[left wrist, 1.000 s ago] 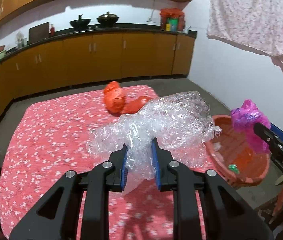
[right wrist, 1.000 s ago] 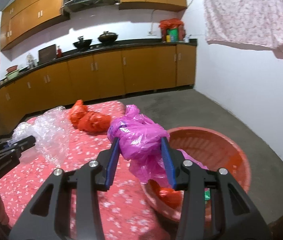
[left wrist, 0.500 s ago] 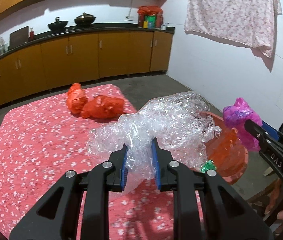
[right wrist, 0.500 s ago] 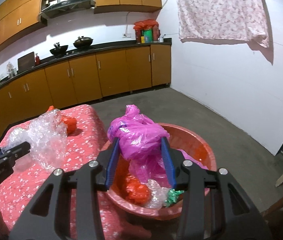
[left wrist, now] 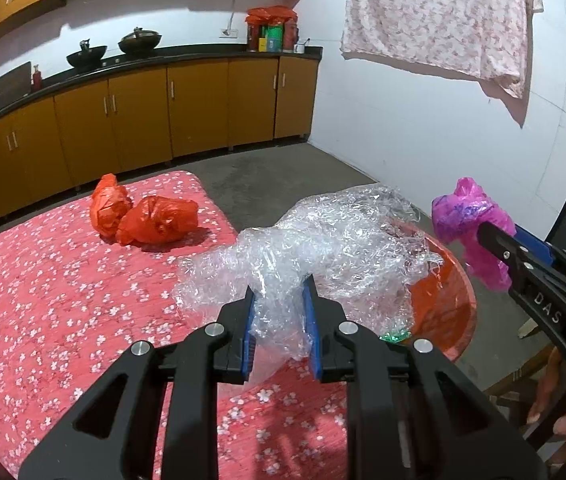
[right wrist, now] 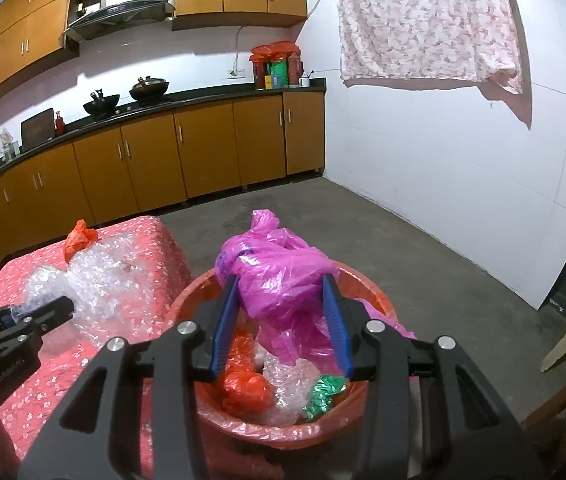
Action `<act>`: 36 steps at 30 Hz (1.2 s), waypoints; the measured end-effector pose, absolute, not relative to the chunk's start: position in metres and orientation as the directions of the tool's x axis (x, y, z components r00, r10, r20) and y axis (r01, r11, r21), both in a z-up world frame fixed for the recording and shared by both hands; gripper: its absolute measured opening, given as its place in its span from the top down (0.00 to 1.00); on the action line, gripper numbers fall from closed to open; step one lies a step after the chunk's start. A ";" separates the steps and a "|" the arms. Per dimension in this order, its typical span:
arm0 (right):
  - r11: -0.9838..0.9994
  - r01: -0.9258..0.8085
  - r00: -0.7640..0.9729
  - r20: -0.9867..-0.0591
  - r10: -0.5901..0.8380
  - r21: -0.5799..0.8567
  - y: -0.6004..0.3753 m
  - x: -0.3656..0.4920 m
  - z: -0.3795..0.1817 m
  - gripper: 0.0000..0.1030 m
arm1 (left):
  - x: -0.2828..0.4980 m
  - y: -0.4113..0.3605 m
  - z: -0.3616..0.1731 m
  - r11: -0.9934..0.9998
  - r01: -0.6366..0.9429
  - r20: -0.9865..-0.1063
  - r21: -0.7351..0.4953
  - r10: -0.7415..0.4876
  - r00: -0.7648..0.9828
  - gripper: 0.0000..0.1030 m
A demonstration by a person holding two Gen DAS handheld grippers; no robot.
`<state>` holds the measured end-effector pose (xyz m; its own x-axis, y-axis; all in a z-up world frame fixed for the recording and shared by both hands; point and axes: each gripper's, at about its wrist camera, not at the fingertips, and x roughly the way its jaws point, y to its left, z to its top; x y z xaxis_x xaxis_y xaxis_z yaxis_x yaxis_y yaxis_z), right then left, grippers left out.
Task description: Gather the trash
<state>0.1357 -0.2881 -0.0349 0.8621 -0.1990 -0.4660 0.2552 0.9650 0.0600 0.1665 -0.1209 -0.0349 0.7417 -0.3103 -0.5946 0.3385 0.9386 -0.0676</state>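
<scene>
My left gripper [left wrist: 279, 292] is shut on a wad of clear bubble wrap [left wrist: 323, 244] and holds it above the table's right edge, beside the red basin [left wrist: 463, 300]. My right gripper [right wrist: 281, 284] is shut on a crumpled magenta plastic bag [right wrist: 279, 276] and holds it directly over the red basin [right wrist: 283, 432]. The basin holds a red bag [right wrist: 243, 388], clear plastic and a green wrapper [right wrist: 323, 392]. The magenta bag [left wrist: 471, 224] and right gripper [left wrist: 495, 236] also show in the left wrist view. Two red bags [left wrist: 143, 216] lie on the table's far side.
The table has a red flowered cloth [left wrist: 43, 300]. The basin stands lower, off the table's right edge. Orange kitchen cabinets [right wrist: 163, 160] run along the back wall. A grey concrete floor [right wrist: 403, 240] and white wall lie to the right. A wooden chair [left wrist: 523, 384] is near.
Both grippers have swung to the right with their loads. The magenta bag has moved from beside the basin to right over it, and the bubble wrap has reached the table's right edge.
</scene>
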 end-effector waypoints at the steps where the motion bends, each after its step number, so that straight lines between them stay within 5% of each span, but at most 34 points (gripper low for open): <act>1: 0.964 0.258 0.862 -0.466 -0.200 0.062 -0.290 0.136 -0.035 0.60 | 0.167 -0.123 -0.035 0.938 0.340 -0.596 -0.069 -0.313 0.740 0.79; 36: 0.936 0.312 0.850 -0.488 -0.199 0.162 -0.328 0.152 -0.045 0.60 | 0.201 -0.197 -0.057 0.894 0.438 -0.642 -0.092 -0.389 0.660 0.79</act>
<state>0.1516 -0.3281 -0.0447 0.8499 -0.1987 -0.4881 0.3119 0.9362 0.1618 0.2008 -0.1972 -0.0572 0.6602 -0.3894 -0.6423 0.4376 0.8944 -0.0924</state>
